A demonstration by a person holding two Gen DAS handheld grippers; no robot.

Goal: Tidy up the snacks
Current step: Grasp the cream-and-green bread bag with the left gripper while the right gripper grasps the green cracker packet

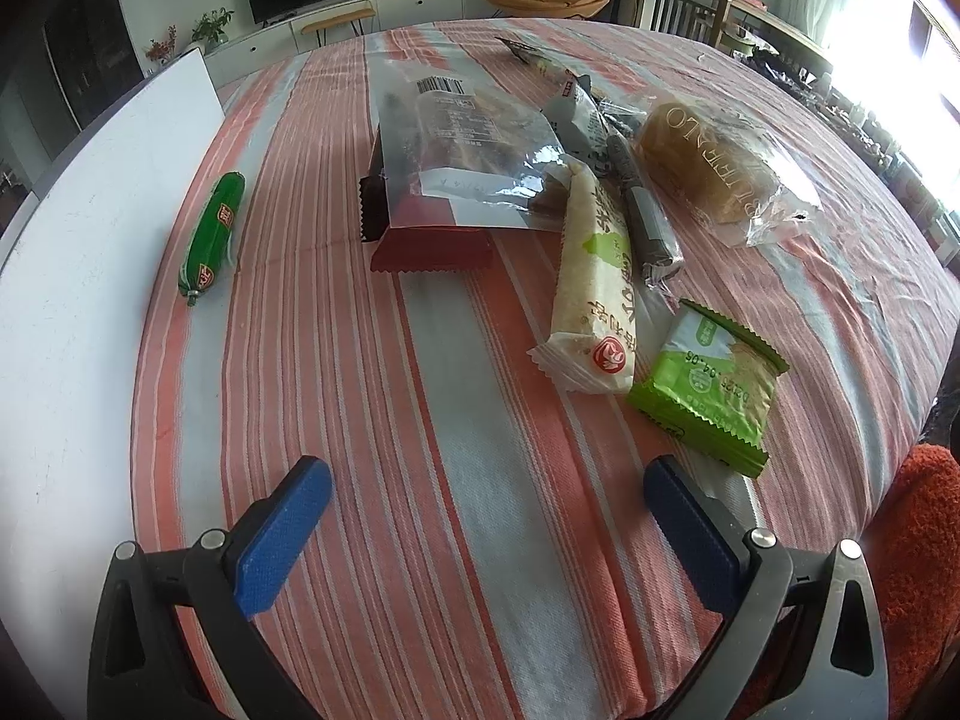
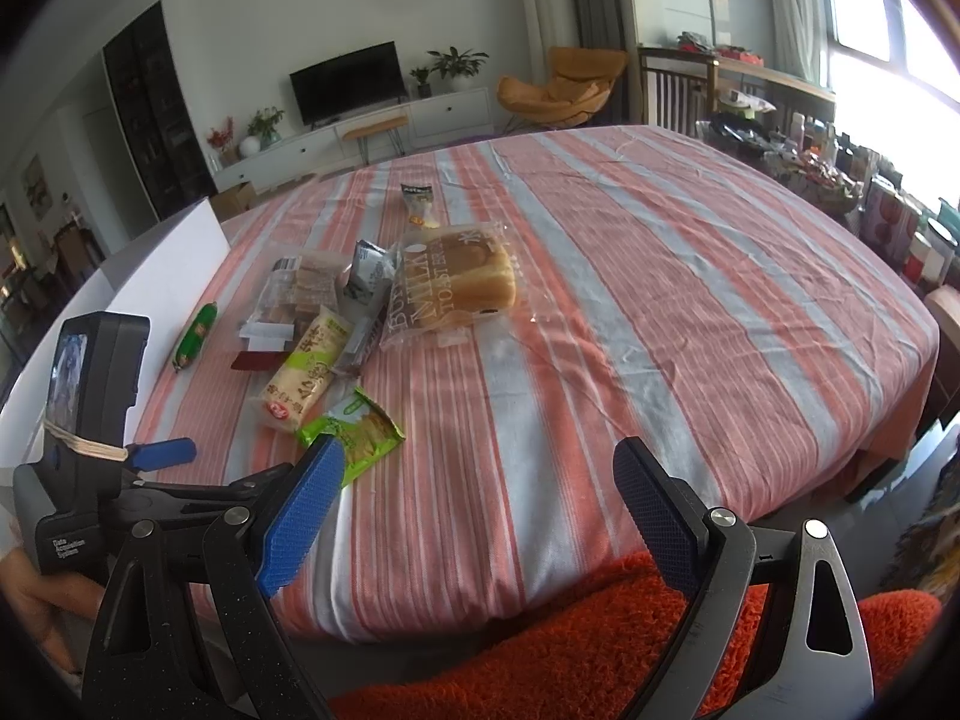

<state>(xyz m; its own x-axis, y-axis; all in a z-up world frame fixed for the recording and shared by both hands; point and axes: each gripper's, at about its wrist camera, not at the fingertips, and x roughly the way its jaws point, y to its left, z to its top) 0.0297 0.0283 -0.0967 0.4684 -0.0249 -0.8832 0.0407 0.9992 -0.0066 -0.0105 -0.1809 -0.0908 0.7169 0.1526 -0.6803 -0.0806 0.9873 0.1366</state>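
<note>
- Lying farthest right in the pile on the striped counter [image 1: 480, 540], the milk toast loaf [image 1: 714, 165] in its clear bag is the bulkiest item; I judge it light and very squashy, so pinch the loose film at a sealed end rather than the bread itself.
- Sitting at the left of the pile, the clear bag of pastries [image 1: 462, 144] overlaps a red wrapper [image 1: 429, 249] beneath it; the film looks slick and crinkly, the contents probably crumbly, so the flat near seam is the safer hold.
- Pointing toward the camera, the long rice cracker roll [image 1: 591, 282] leans against the pastry bag; likely light, fairly stiff but brittle, best taken across its middle with gentle pressure.
- Resting beside that roll, a grey wrapped bar [image 1: 645, 210] looks narrow and firm, easy to grip across its width.
- Nearest the left gripper [image 1: 486, 501], the green biscuit packet [image 1: 711, 387] is flat and thin; its crimped edge offers a hold.
- Lying apart, by the white board [image 1: 90, 276], the green sausage [image 1: 213, 237] appears smooth and round, so it may roll or slip; grip mid-length.
- Left jaws stand spread wide and empty above the cloth; the right gripper [image 2: 477, 495] is likewise spread, holding nothing, near the counter's edge.
</note>
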